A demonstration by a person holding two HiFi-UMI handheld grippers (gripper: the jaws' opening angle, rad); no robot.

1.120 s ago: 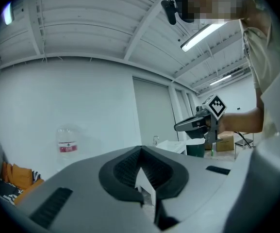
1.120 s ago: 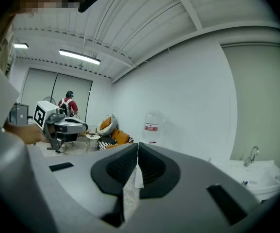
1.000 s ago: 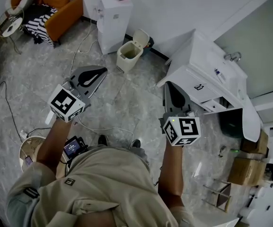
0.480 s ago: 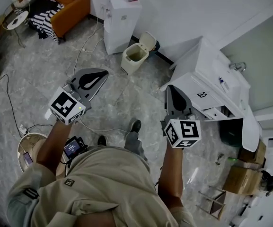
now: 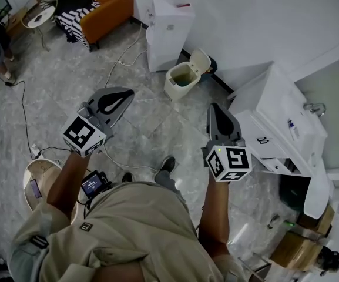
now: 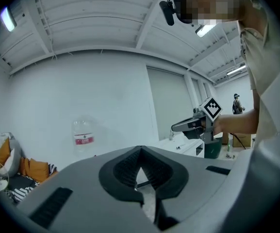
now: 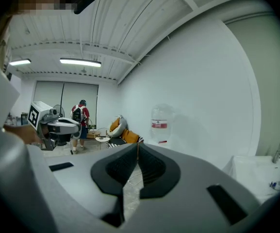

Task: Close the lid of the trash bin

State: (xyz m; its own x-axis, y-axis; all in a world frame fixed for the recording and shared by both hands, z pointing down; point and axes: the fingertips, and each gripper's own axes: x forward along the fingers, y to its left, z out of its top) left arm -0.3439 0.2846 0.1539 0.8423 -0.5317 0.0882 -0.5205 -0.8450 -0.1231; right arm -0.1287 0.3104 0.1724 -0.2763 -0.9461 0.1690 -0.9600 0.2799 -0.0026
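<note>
The cream trash bin point(image 5: 183, 80) stands on the floor by the white wall, and its lid point(image 5: 201, 57) is tipped up and back, open. My left gripper point(image 5: 129, 90) is held level and shut, with nothing in it, well short of the bin and to its left. My right gripper point(image 5: 214, 106) is also shut and empty, a little nearer me than the bin and to its right. In the left gripper view the jaws point(image 6: 140, 149) meet at their tips, as they do in the right gripper view point(image 7: 138, 144). Neither gripper view shows the bin.
A white water dispenser point(image 5: 169, 31) stands just left of the bin. A white vanity cabinet point(image 5: 275, 128) juts out at the right. An orange sofa point(image 5: 101, 2) is at the far left. Cables point(image 5: 119, 60) trail over the marble floor. A person point(image 7: 79, 115) stands far off.
I have walked forward: the bin and dispenser now sit lower and nearer in the head view. Both grippers came along towards the bin and stayed shut.
</note>
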